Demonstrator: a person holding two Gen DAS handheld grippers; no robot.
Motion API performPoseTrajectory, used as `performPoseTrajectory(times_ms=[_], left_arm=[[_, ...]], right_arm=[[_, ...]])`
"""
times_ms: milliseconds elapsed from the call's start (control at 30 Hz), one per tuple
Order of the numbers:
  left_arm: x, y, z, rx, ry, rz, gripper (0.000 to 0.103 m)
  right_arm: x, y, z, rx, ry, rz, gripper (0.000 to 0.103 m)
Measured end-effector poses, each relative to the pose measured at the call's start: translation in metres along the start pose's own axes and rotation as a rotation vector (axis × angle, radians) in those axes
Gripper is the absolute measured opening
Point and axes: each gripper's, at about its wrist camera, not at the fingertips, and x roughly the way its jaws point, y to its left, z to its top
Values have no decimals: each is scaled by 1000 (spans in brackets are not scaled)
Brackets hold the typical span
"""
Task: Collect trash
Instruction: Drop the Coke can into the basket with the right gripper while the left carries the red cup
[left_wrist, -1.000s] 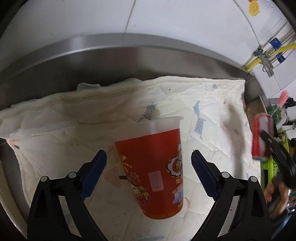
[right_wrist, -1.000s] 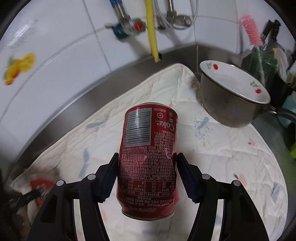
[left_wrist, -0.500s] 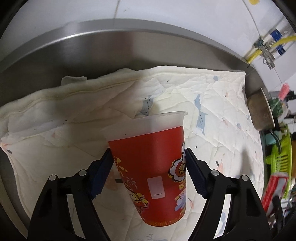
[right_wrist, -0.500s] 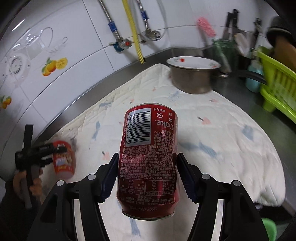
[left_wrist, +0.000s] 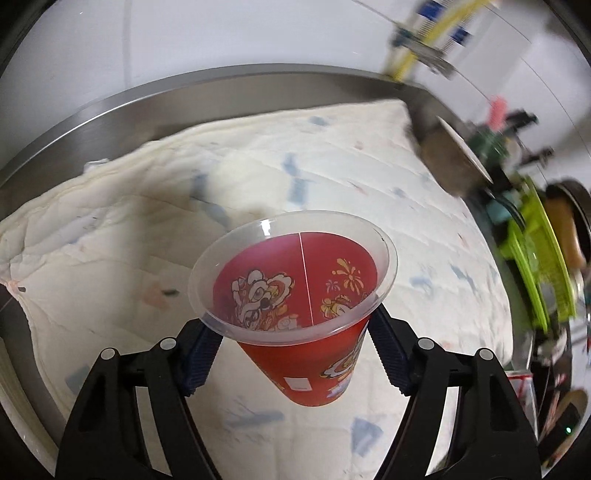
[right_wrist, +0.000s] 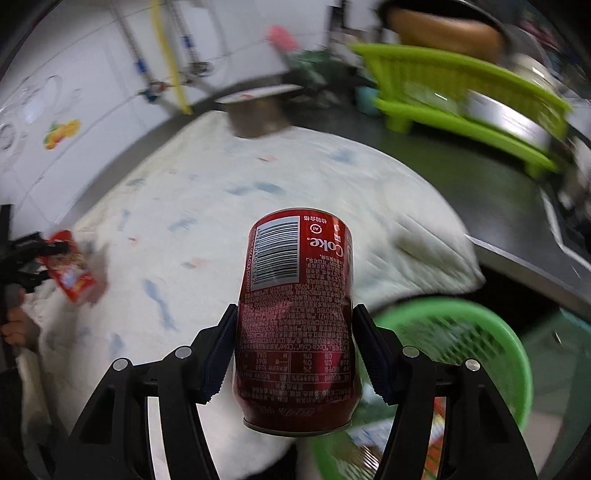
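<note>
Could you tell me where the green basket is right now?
In the right wrist view, the green basket sits lower right, below the cloth's edge, behind the held Coke can.

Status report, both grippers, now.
Left gripper closing on the red cup, lifted off the quilted cloth. Right gripper clamped on the Coke can. Green basket below, path clear.

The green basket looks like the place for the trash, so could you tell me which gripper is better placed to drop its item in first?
Right, probably. The right gripper holds the Coke can beside the green basket. The left gripper, closing on the red cup, is over the quilted cloth, no basket in view.
</note>
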Motion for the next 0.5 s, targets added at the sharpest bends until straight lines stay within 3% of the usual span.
performPoseTrajectory(times_ms=[233, 500], left_arm=[[-16, -61, -35, 134, 27, -96, 73], [-21, -150, -87, 342, 101, -224, 73]], right_arm=[[-4, -68, -43, 118, 67, -151, 60], [3, -112, -77, 203, 130, -214, 57]])
